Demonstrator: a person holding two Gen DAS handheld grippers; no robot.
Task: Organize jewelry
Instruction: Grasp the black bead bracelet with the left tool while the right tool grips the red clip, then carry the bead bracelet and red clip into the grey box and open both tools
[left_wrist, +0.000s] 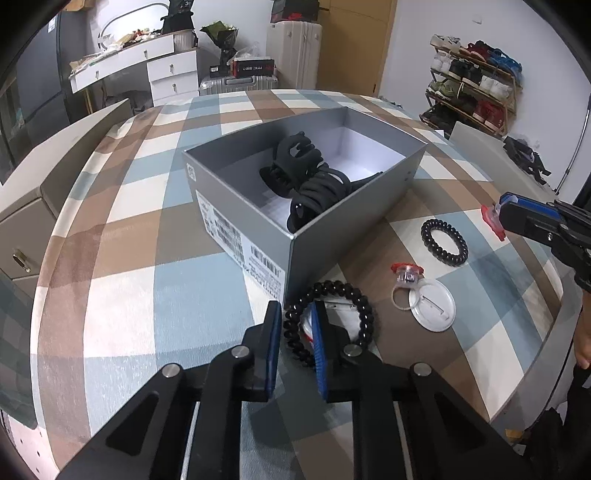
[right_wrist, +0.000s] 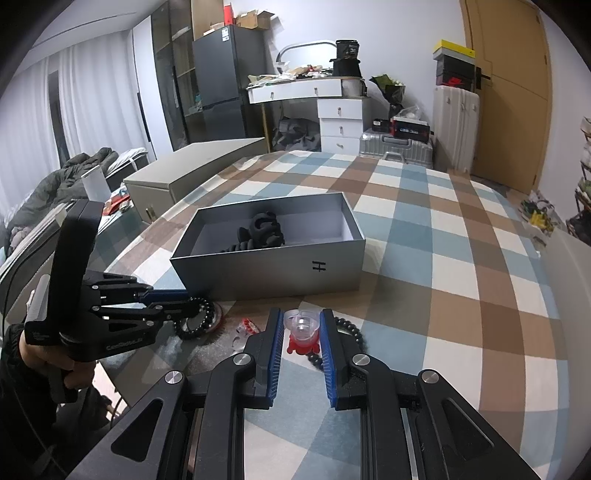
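Jewelry and hair pieces lie scattered on the checked tablecloth (left_wrist: 155, 236) in front of an open grey box (left_wrist: 243, 218), which already holds a black claw clip (left_wrist: 291, 158) and a dark coiled band (left_wrist: 321, 192).

Judged by its build, the box is stiff card, light, and could slide if nudged, so pieces should be dropped in from above rather than pushed against its wall.

Just beside the box's near corner, a black beaded bracelet (left_wrist: 354, 306) rests on a white round badge. The left gripper (left_wrist: 297, 325) has its jaws drawn in on the bracelet's near-left arc, one blue pad inside the loop and one outside. Beads on elastic look smooth and rounded, so the strand may roll or slip; a pinch across the strand, as here, seems the surest hold.

A black spiral hair tie (left_wrist: 443, 240) lies further right, springy and easy to snag.

Another round pin badge (left_wrist: 432, 306), back up, lies flat and will be hard to get under.

The right gripper (right_wrist: 302, 328) is clenched on a clear plastic ring with a red top (right_wrist: 301, 326), lifted near the spiral tie. It looks light but brittle; gentle pressure suits it. A second such ring (left_wrist: 406, 275) touches the badge.
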